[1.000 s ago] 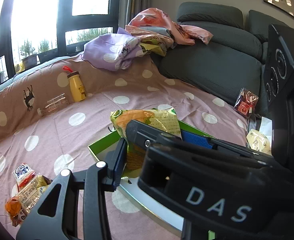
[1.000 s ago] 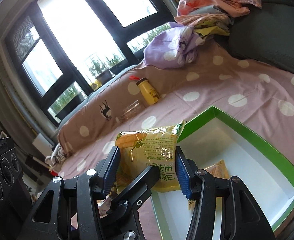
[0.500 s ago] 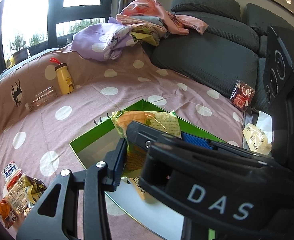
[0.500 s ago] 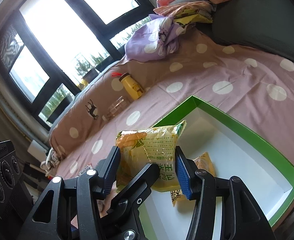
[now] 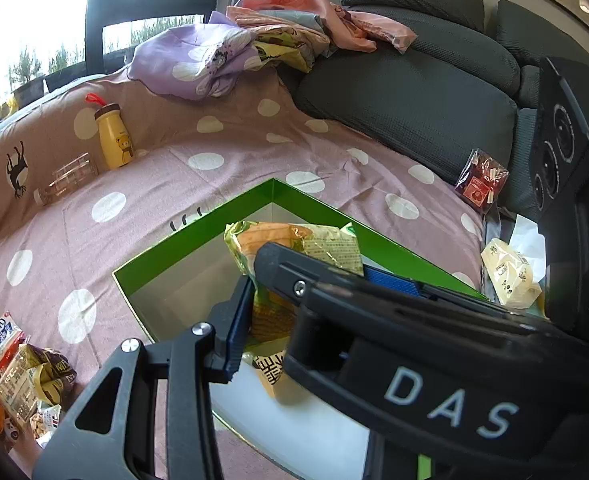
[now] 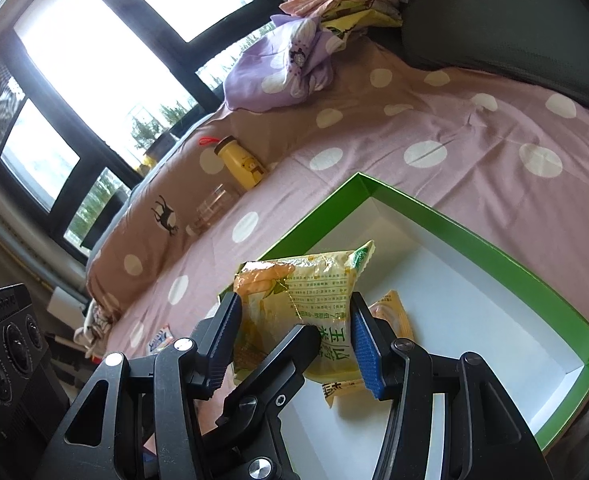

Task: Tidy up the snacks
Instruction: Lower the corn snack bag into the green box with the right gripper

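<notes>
we hold one yellow snack bag [image 6: 294,304] between both claws, hanging over the near corner of the green box [image 6: 474,236]. our right claw [image 6: 294,338] is closed on it: the blue pad on one side and the black pad on the other press the bag's two edges, and the pack stands upright between them with its printed side toward the camera. our left claw [image 5: 302,292] is nearly shut and pinches the same bag from another angle; one of its fingers [image 6: 270,364] crosses in front of the pack in the right wrist view, and in the left wrist view the right claw's body fills the lower right of the picture.

the box lies open on a pink sheet with white dots [image 5: 154,184]. inside it, on the white floor, a second orange-yellow packet [image 6: 390,316] lies flat just behind and below the held bag.

a heap of other snack packs [image 5: 22,376] sits on the sheet left of the box. a pale packet [image 5: 510,276] and a red one [image 5: 480,186] lie to its right by the dark sofa cushion [image 5: 406,100]. a yellow bottle [image 5: 114,136] stands at the far edge, a clear one [image 5: 64,178] lying beside it.
</notes>
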A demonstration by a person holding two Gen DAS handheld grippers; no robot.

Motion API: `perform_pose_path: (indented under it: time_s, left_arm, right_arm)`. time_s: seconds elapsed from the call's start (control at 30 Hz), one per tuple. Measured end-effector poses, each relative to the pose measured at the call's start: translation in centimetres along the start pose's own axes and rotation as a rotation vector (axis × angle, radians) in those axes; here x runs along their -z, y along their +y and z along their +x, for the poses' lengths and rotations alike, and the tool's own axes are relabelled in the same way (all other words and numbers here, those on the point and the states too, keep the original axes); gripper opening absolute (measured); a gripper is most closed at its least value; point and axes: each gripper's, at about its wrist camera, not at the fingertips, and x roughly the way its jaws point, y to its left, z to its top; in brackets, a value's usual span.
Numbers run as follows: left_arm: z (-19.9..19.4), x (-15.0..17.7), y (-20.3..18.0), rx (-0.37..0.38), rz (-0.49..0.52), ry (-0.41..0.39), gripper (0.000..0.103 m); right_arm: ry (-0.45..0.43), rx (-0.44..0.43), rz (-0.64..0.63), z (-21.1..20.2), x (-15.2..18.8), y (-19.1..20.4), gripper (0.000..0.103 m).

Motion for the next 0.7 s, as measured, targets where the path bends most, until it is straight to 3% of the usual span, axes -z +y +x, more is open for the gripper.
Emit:
perform_pose_path:
  time_s: [0.7]
  left_arm:
    - [1.6,0.2,0.3,0.04,-0.019,0.059,0.036]
  right_arm:
    - [0.047,0.041,0.033,1.0,0.1,-1.0,0.056]
